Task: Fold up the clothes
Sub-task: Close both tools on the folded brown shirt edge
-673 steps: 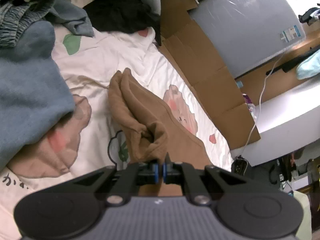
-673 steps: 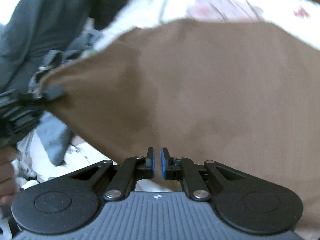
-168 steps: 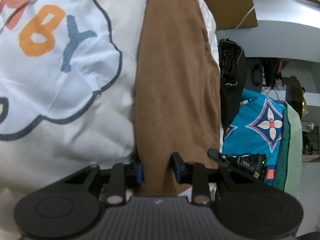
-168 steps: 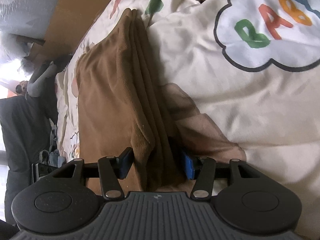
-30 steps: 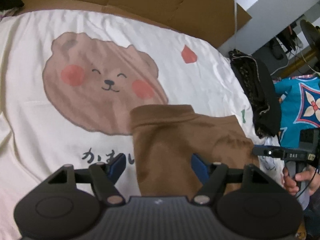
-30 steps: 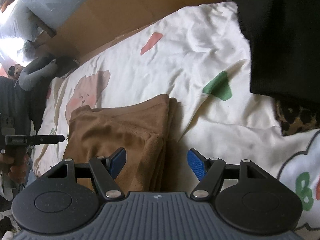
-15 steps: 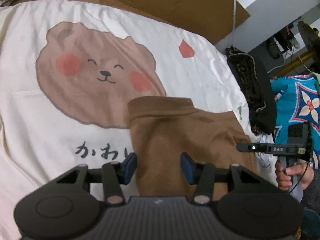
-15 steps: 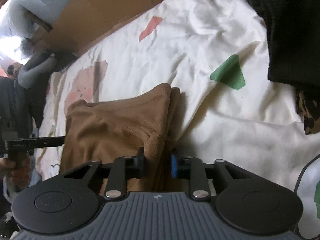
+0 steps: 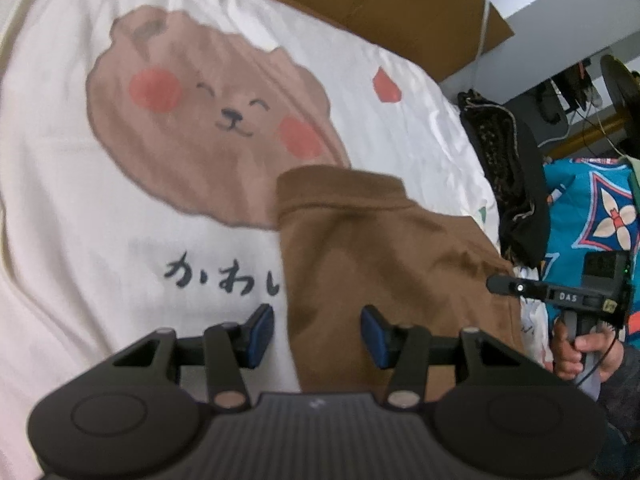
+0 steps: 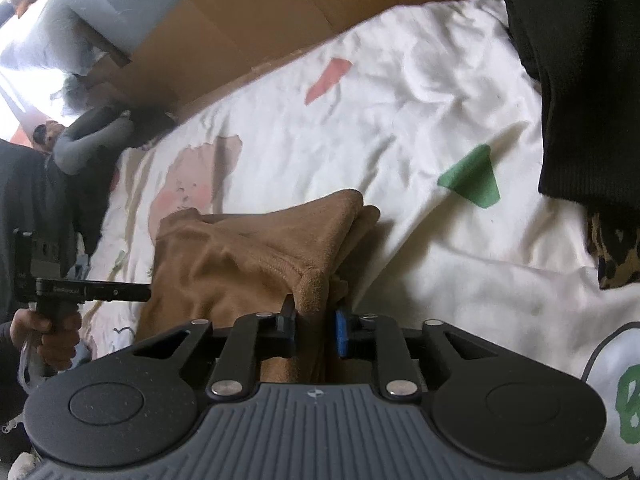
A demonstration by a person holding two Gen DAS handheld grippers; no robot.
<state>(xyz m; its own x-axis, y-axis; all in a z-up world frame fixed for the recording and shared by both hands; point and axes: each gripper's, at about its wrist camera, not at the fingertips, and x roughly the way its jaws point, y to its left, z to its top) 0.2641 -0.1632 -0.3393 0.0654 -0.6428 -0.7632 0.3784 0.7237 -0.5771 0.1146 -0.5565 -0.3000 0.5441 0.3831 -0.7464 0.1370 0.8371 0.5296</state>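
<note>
Folded brown garment lies on a white printed bedsheet, on a bed. In the left wrist view it sits at centre-right, running from about 12 o'clock of the tool down under it, just right of the printed bear face and overlapping the black characters at their right end.

Left tool: jaws partly apart, blue pads either side of the garment's near left edge. The left pad is over bare sheet, not on the cloth; the right pad is over the brown fabric. No squeeze seen, so released.

Right tool: jaws narrow and easing open, with the thick folded edge of the garment between them; pads still press on the cloth, so it is grasping the garment. That edge is bunched up at 12 o'clock of the tool.

In the left view, the person's right hand is at 3 o'clock gripping the other tool's handle. In the right view, the left hand is at 9 o'clock on its handle.

Black clothing is at 1–2 o'clock in the right view, well apart from the garment. Cardboard runs along the bed's far edge at 12 o'clock. Green patch print is on the sheet at 1 o'clock, near the garment.
</note>
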